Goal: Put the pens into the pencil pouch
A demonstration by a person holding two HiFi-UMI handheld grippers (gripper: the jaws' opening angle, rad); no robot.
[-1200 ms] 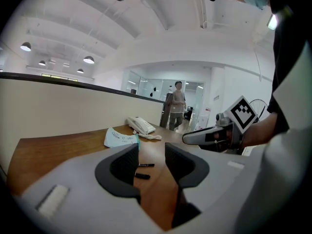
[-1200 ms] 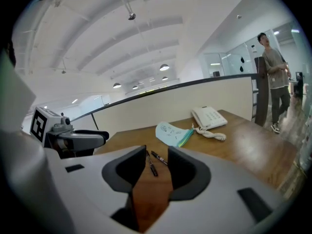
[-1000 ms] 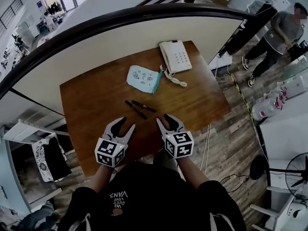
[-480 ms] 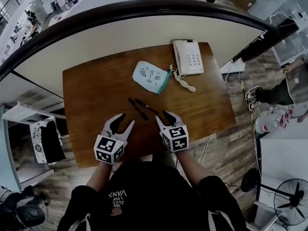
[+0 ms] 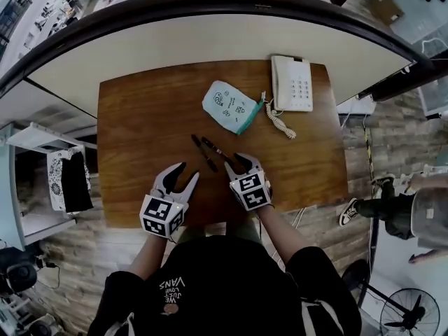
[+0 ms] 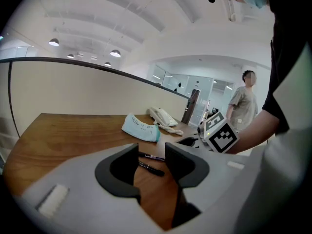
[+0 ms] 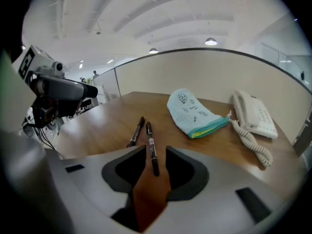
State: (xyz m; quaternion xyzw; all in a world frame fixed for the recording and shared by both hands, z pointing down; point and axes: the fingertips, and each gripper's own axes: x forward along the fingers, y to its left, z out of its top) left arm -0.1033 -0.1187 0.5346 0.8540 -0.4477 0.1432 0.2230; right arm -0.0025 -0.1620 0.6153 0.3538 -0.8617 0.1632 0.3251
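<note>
On the wooden table (image 5: 140, 117), two black pens (image 5: 204, 152) lie side by side near the middle, close together at one end and splayed a little at the other. The pale blue pencil pouch (image 5: 229, 106) lies flat beyond them, its coloured zip edge toward the coiled cord of a telephone (image 5: 292, 82). The right gripper (image 5: 239, 164) sits just at the near end of the nearer pen (image 7: 152, 150); its jaws are spread, and that pen's tip lines up with the gap between them, gripped by nothing yet. The left gripper (image 5: 186, 173) hovers closer to the person, jaws likewise apart and empty, apart from both the pens and the pouch. My worry is the pick-up point: closing on the very end of a round, slim pen could let it pivot or droop, or squirt it sideways into its neighbour and send both rolling. I can't tell whether the pouch mouth is unzipped. If it lies flat and nobody holds it, a pen pushed at it may simply shove the pouch along the smooth wood.
</note>
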